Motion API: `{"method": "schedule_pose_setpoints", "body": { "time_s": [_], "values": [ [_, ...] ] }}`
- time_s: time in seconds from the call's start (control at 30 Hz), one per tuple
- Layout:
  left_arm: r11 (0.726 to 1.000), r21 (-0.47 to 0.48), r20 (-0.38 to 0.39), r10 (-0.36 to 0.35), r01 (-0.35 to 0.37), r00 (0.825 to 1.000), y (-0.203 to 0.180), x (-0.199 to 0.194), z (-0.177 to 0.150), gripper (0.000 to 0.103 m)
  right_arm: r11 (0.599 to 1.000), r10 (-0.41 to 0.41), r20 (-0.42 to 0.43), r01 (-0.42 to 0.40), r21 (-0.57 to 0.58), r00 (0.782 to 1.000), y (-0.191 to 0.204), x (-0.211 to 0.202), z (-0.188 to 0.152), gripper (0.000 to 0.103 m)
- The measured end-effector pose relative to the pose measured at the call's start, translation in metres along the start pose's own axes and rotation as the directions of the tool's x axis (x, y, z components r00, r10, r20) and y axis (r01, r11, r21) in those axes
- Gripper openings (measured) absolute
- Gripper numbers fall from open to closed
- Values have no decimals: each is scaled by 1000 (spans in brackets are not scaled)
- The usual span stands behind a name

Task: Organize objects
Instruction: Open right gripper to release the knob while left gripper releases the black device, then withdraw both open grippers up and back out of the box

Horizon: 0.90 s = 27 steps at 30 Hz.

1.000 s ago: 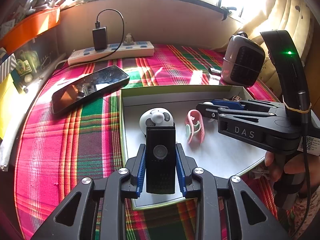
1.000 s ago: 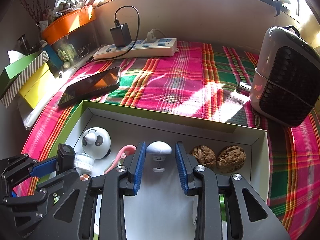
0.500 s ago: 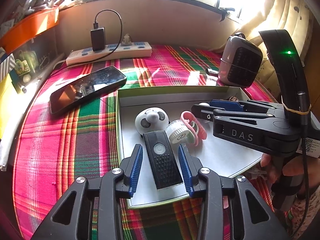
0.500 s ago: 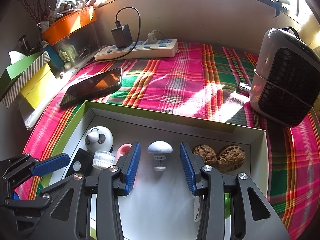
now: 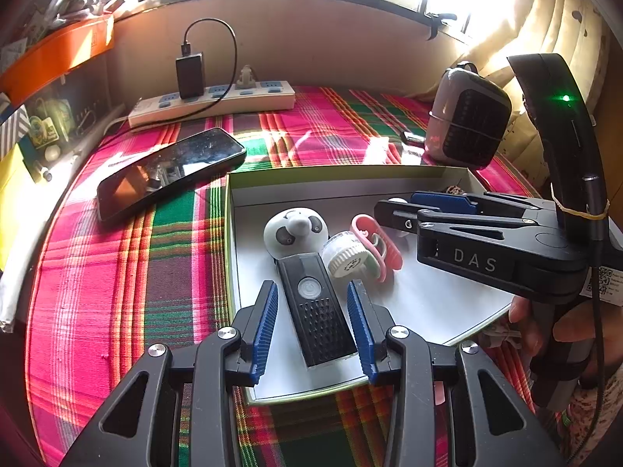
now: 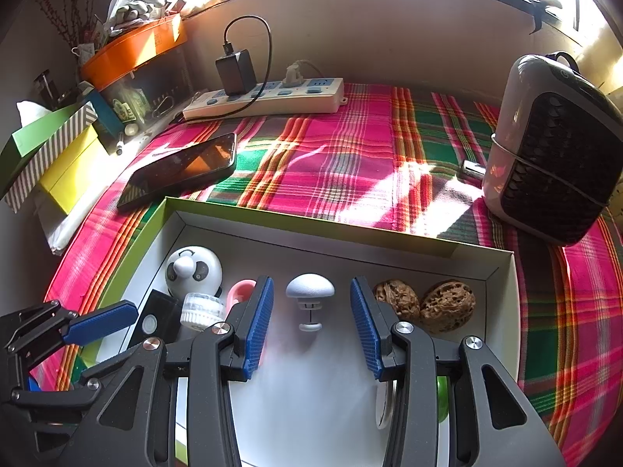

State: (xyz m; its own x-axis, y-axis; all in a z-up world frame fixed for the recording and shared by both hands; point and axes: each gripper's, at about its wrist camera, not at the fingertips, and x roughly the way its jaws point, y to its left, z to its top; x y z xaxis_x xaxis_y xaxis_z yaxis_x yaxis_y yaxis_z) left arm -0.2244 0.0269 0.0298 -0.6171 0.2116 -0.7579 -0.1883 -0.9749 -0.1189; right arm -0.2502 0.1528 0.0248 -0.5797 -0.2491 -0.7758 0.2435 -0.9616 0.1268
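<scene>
Left gripper (image 5: 311, 327) stands parted around the black remote (image 5: 317, 311), which lies flat in the white box (image 5: 447, 311), untouched. Judged light, rigid, smooth; grasp across its long sides. Right gripper (image 6: 311, 327) gapes, holding nothing, near the mushroom knob (image 6: 310, 292).

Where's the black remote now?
In the left wrist view, the black remote lies flat in the box, between the open left gripper fingers, below the panda toy.
</scene>
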Motion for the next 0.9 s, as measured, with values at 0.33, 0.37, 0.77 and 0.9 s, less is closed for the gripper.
{"method": "schedule_pose_setpoints", "body": {
  "time_s": [0.33, 0.37, 0.77, 0.9],
  "values": [
    [1000, 3, 16, 0, 0, 1000, -2, -11, -2, 37, 1000, 3, 21, -2, -10, 1000, 5, -14, -4, 49],
    [1000, 6, 19, 2, -2, 1000, -3, -12, -3, 37, 1000, 2, 24, -1, -10, 1000, 5, -15, -5, 49],
    [1000, 4, 39, 1, -2, 999, -5, -28, -9, 37, 1000, 4, 54, -4, 3, 999, 5, -36, -14, 49],
    [1000, 2, 51, -1, 1, 999, -5, -35, -12, 37, 1000, 4, 67, -4, 6, 998, 3, -45, -20, 49]
  ]
}}
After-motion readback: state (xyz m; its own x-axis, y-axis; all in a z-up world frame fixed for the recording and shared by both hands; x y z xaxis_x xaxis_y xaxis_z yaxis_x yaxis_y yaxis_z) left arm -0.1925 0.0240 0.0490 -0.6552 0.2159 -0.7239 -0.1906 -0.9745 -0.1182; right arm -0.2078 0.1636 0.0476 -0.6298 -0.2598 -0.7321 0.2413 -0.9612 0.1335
